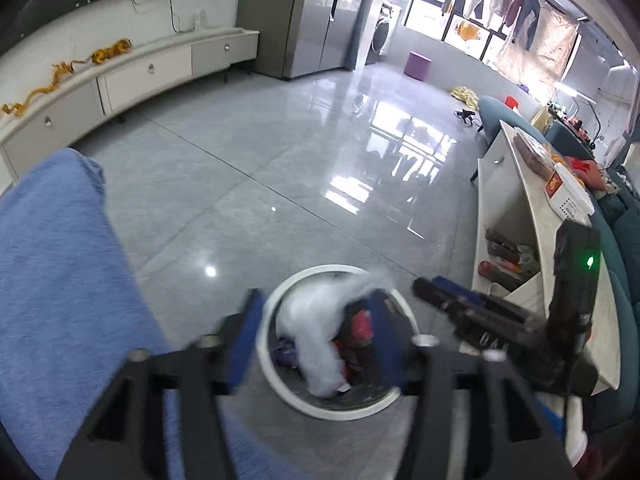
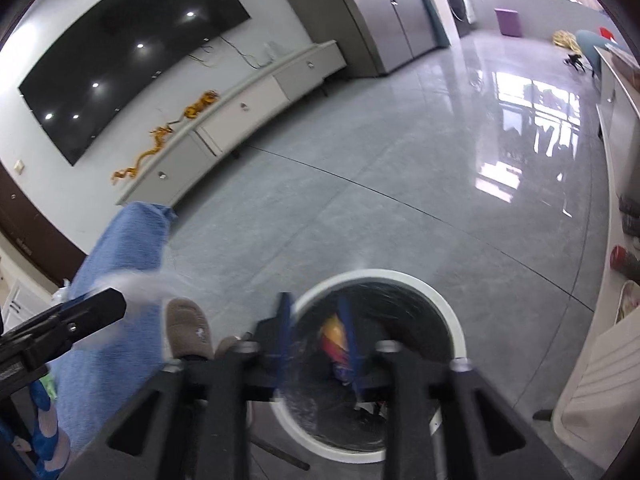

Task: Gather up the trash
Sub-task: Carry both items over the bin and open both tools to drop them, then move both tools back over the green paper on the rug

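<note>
A round white-rimmed trash bin (image 1: 276,390) stands on the grey tile floor, with a black liner and trash inside. In the left wrist view my left gripper (image 1: 316,328) is open above the bin, and a blurred white plastic bag (image 1: 316,340) hangs between its blue fingers over the bin mouth. Red and dark wrappers (image 1: 360,328) lie in the bin. In the right wrist view my right gripper (image 2: 318,340) is open over the bin (image 2: 452,320), with an orange and red wrapper (image 2: 334,338) between its fingers; whether it is gripped I cannot tell. The right gripper also shows in the left wrist view (image 1: 460,300).
A blue cloth (image 1: 60,280) covers something to the left of the bin. A white shelf unit (image 1: 532,240) with boxes stands to the right. A low white TV cabinet (image 1: 120,76) lines the far wall. A brown slipper (image 2: 188,328) is beside the bin.
</note>
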`<state>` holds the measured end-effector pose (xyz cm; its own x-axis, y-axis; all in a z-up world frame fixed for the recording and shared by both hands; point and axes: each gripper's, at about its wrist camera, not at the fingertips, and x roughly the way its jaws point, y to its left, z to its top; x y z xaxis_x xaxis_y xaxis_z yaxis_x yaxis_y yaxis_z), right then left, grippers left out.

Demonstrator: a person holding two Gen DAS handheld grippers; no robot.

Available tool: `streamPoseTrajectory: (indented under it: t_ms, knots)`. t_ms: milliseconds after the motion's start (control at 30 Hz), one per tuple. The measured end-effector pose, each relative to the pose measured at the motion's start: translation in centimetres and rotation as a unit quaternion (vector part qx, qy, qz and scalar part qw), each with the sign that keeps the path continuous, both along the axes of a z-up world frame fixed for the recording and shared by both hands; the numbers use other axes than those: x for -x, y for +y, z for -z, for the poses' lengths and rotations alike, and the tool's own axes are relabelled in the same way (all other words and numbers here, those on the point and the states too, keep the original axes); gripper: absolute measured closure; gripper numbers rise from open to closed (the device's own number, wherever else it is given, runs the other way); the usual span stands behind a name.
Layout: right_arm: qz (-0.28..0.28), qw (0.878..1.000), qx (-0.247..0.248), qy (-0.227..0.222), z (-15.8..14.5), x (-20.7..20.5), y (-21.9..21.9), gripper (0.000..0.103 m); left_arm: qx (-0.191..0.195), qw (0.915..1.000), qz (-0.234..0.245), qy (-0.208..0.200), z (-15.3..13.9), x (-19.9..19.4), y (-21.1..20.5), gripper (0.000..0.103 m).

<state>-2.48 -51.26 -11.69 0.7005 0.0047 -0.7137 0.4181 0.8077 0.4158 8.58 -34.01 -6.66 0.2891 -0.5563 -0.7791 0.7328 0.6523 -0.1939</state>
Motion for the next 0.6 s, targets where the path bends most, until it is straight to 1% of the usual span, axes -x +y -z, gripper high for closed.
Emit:
streamPoseTrajectory:
  t_ms: [33, 133, 200, 300, 367, 467, 533, 567, 600]
  knots:
    - [0.005, 1.000, -0.002, 0.003, 0.2, 0.2, -0.2, 0.050, 0.003, 1.0000, 0.002, 0.006, 0.2, 0.1, -0.4, 0.043]
    - [0.014, 1.000, -0.008, 0.005, 0.4, 1.0, -0.7, 0.050, 0.003, 0.9999, 0.003, 0.013, 0.5, 0.0, -0.7, 0.043]
    - [0.016, 1.000, -0.007, 0.005, 0.3, 1.4, -0.7, 0.050, 0.002, 1.0000, 0.002, 0.006, 0.4, 0.4, -0.4, 0.043]
    - [0.024, 1.000, -0.001, 0.002, -0.4, 1.9, -0.7, 0.050, -0.003, 0.9998, -0.011, -0.014, -0.2, 0.9, 0.8, 0.043]
    - [0.026, 1.000, 0.005, -0.003, -1.1, 2.0, -0.4, 0.050, -0.003, 0.9992, -0.027, -0.029, -0.9, 1.2, 2.5, 0.043]
    - [0.023, 0.999, 0.021, -0.016, -2.7, 2.5, 0.7, 0.048, -0.007, 0.9971, -0.051, -0.056, -1.8, 1.7, 4.3, 0.042]
    - [0.019, 0.999, 0.033, -0.023, -3.8, 2.4, 1.6, 0.043, -0.007, 0.9946, -0.071, -0.075, -2.7, 2.2, 5.9, 0.042]
    - [0.015, 0.999, 0.042, -0.029, -4.6, 2.5, 2.4, 0.041, -0.003, 0.9930, -0.083, -0.084, -3.3, 2.5, 6.9, 0.040]
    - [0.012, 0.998, 0.048, -0.032, -5.1, 2.5, 2.7, 0.039, -0.002, 0.9912, -0.094, -0.093, -3.8, 2.7, 7.8, 0.036]
